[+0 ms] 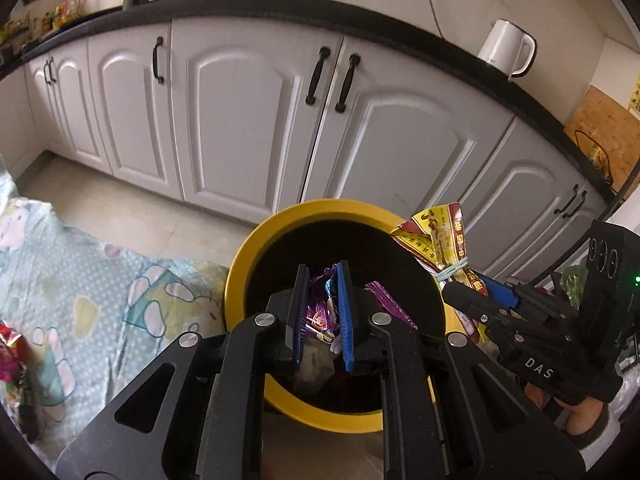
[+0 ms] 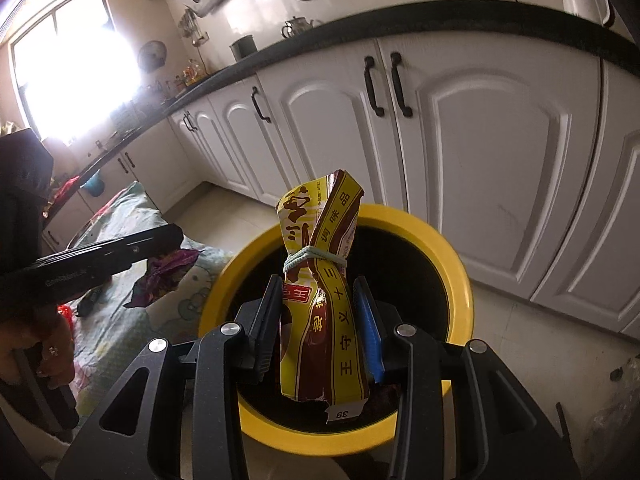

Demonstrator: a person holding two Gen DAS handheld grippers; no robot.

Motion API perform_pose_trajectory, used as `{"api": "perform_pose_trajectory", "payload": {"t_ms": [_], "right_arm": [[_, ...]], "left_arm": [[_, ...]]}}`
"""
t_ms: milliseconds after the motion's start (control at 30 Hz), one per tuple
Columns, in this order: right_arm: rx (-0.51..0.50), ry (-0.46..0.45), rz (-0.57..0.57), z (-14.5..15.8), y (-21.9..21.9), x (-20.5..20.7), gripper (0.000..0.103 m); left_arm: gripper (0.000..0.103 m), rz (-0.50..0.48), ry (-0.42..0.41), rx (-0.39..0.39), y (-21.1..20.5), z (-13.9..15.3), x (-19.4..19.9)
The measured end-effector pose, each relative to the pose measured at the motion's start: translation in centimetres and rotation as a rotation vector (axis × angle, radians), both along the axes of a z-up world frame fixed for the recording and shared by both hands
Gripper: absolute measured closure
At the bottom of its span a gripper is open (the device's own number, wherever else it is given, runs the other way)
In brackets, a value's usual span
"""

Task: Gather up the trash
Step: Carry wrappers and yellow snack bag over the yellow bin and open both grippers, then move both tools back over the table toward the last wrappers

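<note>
Left wrist view looks down past the left tool, whose blue-padded fingers are clamped on a purple foil wrapper held over the mouth of the yellow bin. More purple wrapper and crumpled litter lie in the bin's dark inside. At the right of this view the right tool comes in over the bin's rim, marked "DAS" on its body, gripping a yellow and brown seasoning packet.

From the right wrist view, that packet stands nearly upright between the right tool's fingers, which are closed against its sides. A pale green rubber band is tied around its twisted neck. Chinese characters run along the packet, and a small white tag at its lower edge reads "39". The packet sits above the bin.

Behind the bin runs a row of white cabinets with black handles under a dark desk, on which a white kettle stands. Left of the bin lies a light blue cartoon-print cloth.
</note>
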State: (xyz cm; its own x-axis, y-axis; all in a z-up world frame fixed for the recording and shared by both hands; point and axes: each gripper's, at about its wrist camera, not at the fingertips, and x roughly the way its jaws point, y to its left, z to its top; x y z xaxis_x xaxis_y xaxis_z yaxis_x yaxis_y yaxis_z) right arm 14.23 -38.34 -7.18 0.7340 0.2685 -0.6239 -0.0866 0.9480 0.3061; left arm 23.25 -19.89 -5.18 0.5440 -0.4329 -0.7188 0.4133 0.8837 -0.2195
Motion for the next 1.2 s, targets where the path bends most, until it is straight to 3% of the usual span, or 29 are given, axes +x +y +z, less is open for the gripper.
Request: {"api": "perform_pose_trajectory", "payload": {"t_ms": [133,200,300,333,367,467,600,833,1200], "right_arm": [[0.035,0.037,-0.015,-1.1,-0.8,0.9,0.065],[0.071,0.055,-0.041,-1.6,-1.5,1.2,0.054],[0.08,0.059,-0.071,-1.8,-2.5,1.1,0.051],[0.073,0.054,-0.08,-1.8,-2.7,1.0,0.05],[0.068,0.047,-0.091,-1.7,-3.0,0.8,0.049],[0.05,0.019,-0.119,-1.1,-3.5,0.3,0.042],[0.021,-0.017,-0.14,-0.1,-3.5,-0.4,0.032],[-0.026,-0.073,-0.105,2.0,-1.3,-1.2,0.021],[-0.045,-0.16,-0.019,5.6,3.1,-2.5,0.016]], "left_arm": [[0.089,0.009,0.01,0.0,-0.4,-0.5,0.6],[0.072,0.015,0.017,-0.005,-0.4,-0.6,1.1],[0.055,0.034,0.023,-0.016,-0.1,-0.5,1.3],[0.042,0.044,0.018,-0.02,0.1,-0.4,1.2],[0.035,0.048,0.012,-0.021,0.3,-0.2,1.1],[0.032,0.065,0.006,-0.029,0.8,0.1,0.8],[0.012,0.097,-0.037,-0.041,2.1,1.2,-0.5],[0.011,0.153,-0.113,-0.045,4.6,3.5,-2.7],[0.011,0.24,-0.197,-0.046,8.2,6.3,-5.2]]}}
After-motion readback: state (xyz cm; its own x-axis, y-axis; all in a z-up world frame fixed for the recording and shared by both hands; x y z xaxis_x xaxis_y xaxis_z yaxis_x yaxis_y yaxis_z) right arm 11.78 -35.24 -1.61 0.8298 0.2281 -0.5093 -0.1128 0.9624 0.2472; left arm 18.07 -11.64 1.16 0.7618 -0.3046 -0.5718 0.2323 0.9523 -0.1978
